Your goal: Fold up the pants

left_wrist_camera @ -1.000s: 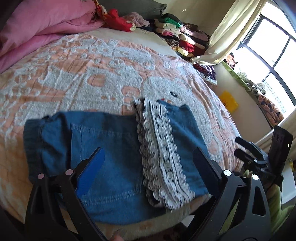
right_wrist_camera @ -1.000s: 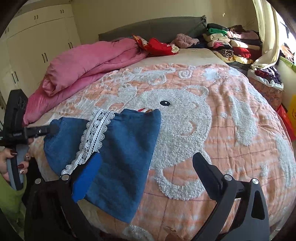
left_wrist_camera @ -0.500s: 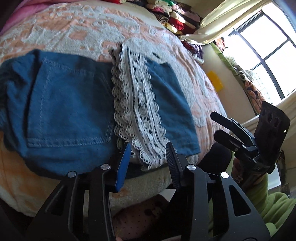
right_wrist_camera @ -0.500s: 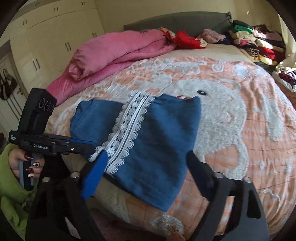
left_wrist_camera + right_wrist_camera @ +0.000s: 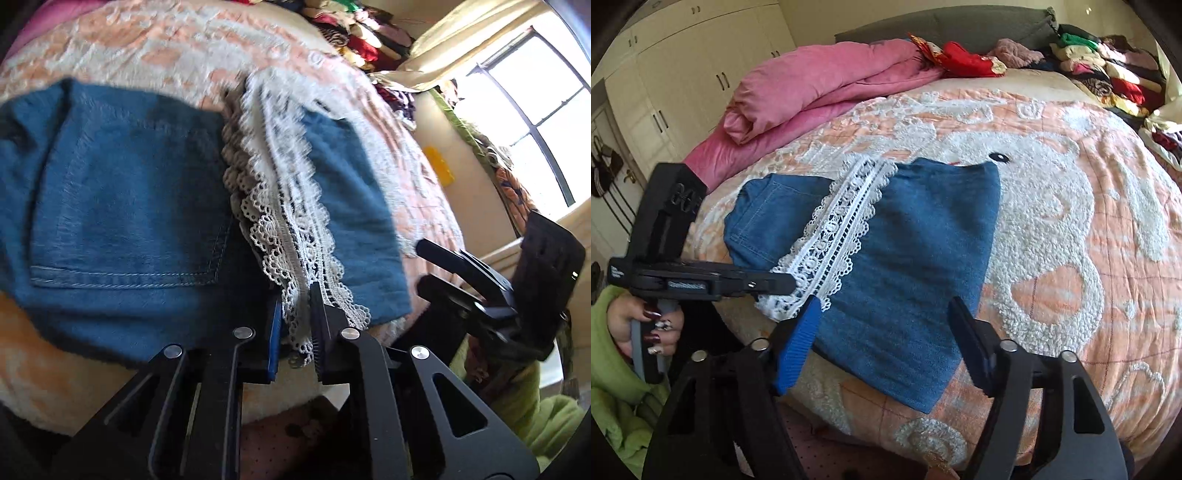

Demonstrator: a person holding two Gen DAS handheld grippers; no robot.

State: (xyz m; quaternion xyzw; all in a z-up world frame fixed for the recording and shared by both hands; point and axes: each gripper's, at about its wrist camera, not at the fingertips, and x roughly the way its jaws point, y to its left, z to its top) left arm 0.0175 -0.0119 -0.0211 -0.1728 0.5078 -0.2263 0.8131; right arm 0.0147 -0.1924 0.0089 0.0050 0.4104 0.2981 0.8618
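Blue denim pants (image 5: 122, 229) with a white lace hem (image 5: 284, 236) lie folded on the bed near its front edge; they also show in the right wrist view (image 5: 908, 251), lace (image 5: 838, 232) across them. My left gripper (image 5: 295, 314) is shut on the near end of the lace hem. It shows from the side in the right wrist view (image 5: 775, 284), at the lace's near end. My right gripper (image 5: 886, 325) is open, its fingers spanning the near edge of the denim; it shows in the left wrist view (image 5: 439, 266) beside the pants' right edge.
The bed has an orange and white bear-pattern blanket (image 5: 1071, 229). A pink duvet (image 5: 820, 85) lies at the back left. Stacked clothes (image 5: 1108, 70) sit at the back right. A window (image 5: 535, 96) and curtain are to the right. White wardrobes (image 5: 683, 74) stand at the left.
My left gripper has moved in and closed from wide open onto the near end of the lace hem. My right gripper has moved closer to the near edge of the denim, still open.
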